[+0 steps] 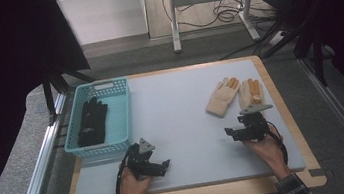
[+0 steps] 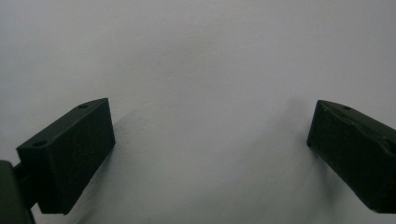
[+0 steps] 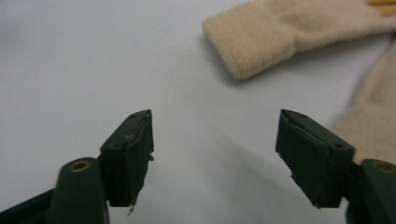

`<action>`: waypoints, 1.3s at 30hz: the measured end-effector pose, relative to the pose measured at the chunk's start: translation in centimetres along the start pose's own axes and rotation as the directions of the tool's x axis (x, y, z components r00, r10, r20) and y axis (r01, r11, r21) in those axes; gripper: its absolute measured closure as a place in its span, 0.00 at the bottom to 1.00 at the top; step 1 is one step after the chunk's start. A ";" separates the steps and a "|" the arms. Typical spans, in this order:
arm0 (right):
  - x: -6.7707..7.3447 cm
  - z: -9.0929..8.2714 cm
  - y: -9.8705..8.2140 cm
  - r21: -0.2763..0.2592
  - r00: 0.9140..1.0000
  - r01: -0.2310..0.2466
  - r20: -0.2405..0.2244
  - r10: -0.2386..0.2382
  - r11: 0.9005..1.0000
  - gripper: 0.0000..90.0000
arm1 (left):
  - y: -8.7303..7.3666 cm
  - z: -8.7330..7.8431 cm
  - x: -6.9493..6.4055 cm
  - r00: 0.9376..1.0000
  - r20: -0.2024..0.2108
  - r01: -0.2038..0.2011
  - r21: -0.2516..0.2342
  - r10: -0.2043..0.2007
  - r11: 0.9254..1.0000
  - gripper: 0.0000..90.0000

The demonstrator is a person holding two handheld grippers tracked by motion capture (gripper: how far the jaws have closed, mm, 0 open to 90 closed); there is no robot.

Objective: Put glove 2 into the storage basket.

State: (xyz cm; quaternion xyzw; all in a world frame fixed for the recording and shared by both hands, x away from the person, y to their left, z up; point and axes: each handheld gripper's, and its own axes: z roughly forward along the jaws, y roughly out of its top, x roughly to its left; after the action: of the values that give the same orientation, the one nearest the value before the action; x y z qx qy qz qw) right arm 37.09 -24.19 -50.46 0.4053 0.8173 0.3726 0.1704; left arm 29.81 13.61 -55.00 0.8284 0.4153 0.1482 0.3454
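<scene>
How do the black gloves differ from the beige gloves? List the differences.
The black gloves lie inside the teal basket; the beige gloves lie on the bare mat. The black ones are stacked together; the beige ones lie side by side, the right one showing orange patches. Both pairs lie flat, untouched by either gripper.

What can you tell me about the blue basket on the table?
The basket is a light teal rectangular bin, plastic by its look, with lattice walls and a handle slot in its far end. It sits upright at the table's left edge, long side running away from the person. A black glove lies flat inside it. The left claw is apart from it, near its front corner.
</scene>
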 end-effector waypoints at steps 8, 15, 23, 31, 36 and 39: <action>-1.7 1.0 3.0 -0.016 1.000 0.011 0.030 -0.010 1.000 0.59 | 0.0 0.0 0.0 1.000 0.000 0.001 -0.001 -0.001 1.000 0.01; -4.3 2.8 5.8 -0.024 0.997 -0.032 0.074 0.033 0.999 0.63 | 0.0 0.0 0.0 1.000 0.000 0.001 -0.002 -0.001 1.000 0.01; -6.0 6.3 7.7 -0.007 0.991 -0.045 0.127 0.046 0.999 0.33 | 0.0 0.0 0.0 1.000 0.000 0.000 -0.001 0.000 1.000 0.01; -6.8 10.2 8.4 0.070 0.985 -0.033 0.169 0.020 0.997 0.26 | 0.0 0.0 0.0 1.000 0.000 0.000 -0.001 0.000 1.000 0.01; -6.3 10.9 8.6 0.116 0.979 0.009 0.201 -0.032 0.993 0.45 | 0.0 0.0 0.0 1.000 0.000 0.000 -0.001 0.000 1.000 0.01; -5.8 10.7 8.8 0.140 0.974 0.039 0.215 -0.069 0.989 0.60 | 0.0 0.0 0.0 1.000 0.000 0.000 -0.002 0.000 1.000 0.01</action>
State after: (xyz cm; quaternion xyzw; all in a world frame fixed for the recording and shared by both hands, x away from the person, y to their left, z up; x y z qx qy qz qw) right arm 51.51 -20.27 -51.14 0.4320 0.8275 0.2647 0.2421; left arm 29.80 13.62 -55.00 0.8281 0.4152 0.1485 0.3461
